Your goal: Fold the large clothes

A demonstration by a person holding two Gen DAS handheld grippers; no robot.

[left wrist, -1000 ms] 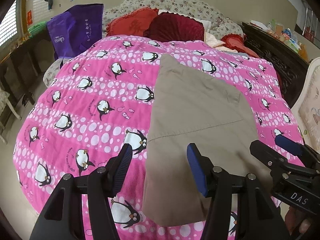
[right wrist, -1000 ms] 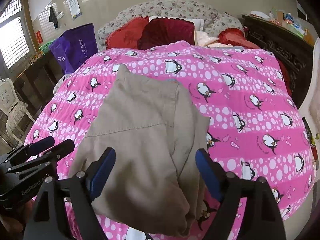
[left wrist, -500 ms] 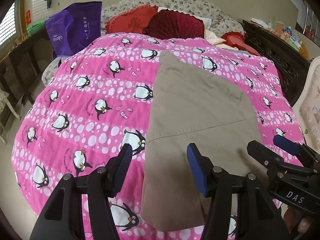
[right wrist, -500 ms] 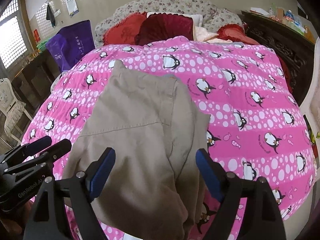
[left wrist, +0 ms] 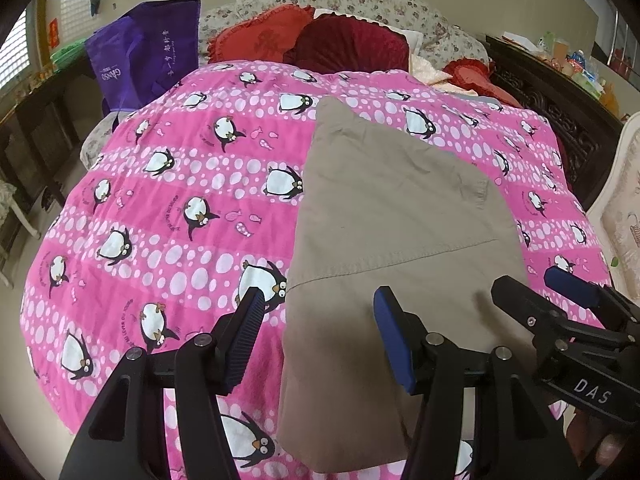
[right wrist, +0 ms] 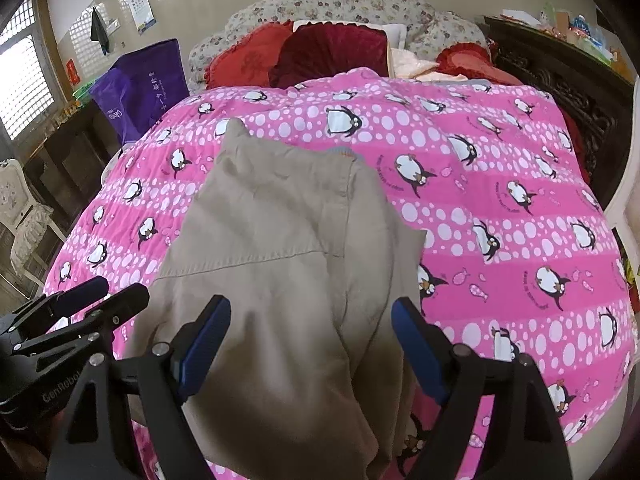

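I see even, soft daylight coming from the latticed window (right wrist: 24, 80) left of the bed (right wrist: 500, 200); its panes are blown out white. Both fisheye views bend strongly and darken to black at the corners. Soft shadows fall under the near edge of the tan garment (left wrist: 392, 216). Focus is sharp.

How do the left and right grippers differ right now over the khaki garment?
The left gripper straddles the left edge of the khaki garment, one finger over the pink quilt; the right gripper sits wholly over cloth. The left gripper's jaws stand narrower than the right gripper's. Both are open, hold nothing and have blue pads.
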